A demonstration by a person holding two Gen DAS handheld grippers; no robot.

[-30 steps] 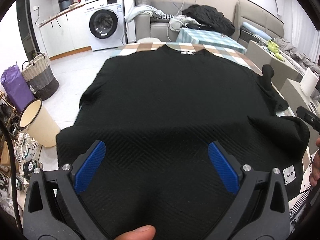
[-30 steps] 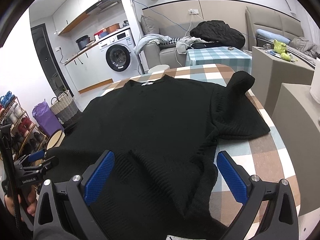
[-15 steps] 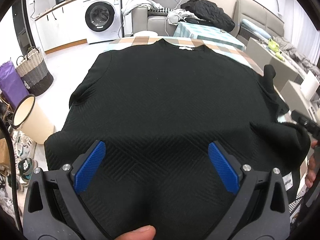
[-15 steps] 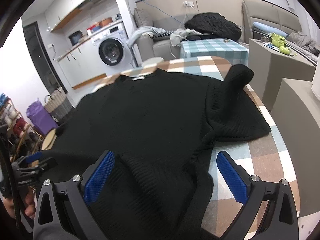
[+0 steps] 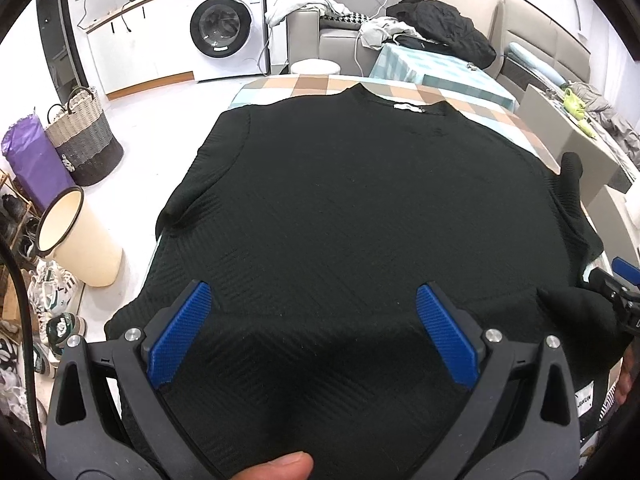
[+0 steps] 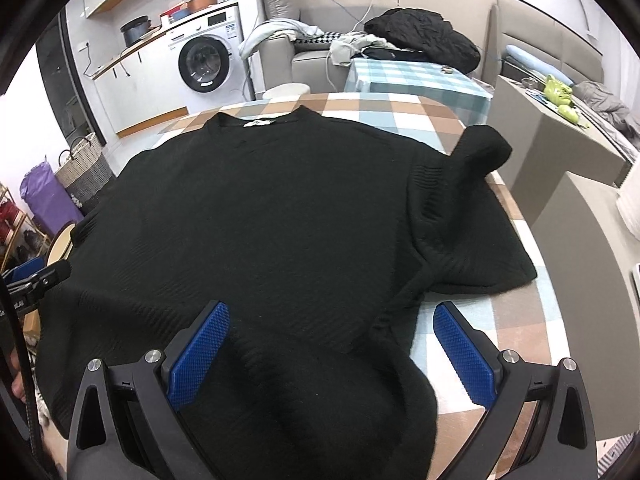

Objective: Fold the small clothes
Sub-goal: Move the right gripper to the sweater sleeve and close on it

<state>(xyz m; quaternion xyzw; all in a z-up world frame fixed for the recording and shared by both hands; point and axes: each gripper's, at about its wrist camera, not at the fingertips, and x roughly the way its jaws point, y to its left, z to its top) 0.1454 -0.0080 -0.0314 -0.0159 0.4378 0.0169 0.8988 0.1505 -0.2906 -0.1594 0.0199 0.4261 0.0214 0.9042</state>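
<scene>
Here, near to far:

Left gripper (image 5: 312, 332): jaws wide apart, holding nothing, low over the near hem.

Right gripper (image 6: 330, 354): jaws wide apart too, empty, over the near right corner, where the cloth bunches up.

Black top (image 5: 360, 220): spread flat on the checked table (image 6: 400, 114), hem close, neck with its white tag (image 6: 258, 123) far away.

Long way of the top: straight ahead, from jaws to neck.

Where the top lies from the jaws: right under and ahead of both pairs, hem edge closest.

Closer hand: about the same, each near its own corner of the hem; likely a grab of both corners next.

Right sleeve (image 6: 472, 160): folded in and humped up on the table, well ahead of the right jaws.

Left sleeve (image 5: 188, 200): hanging off the table edge.

Only in the left view: the left sleeve drooping, the cream bin (image 5: 76, 236) on the floor.

Only in the right view: the whole right sleeve and the bare table beside it.

Far back: washing machine (image 5: 224, 28) and sofa (image 6: 320, 56).
</scene>
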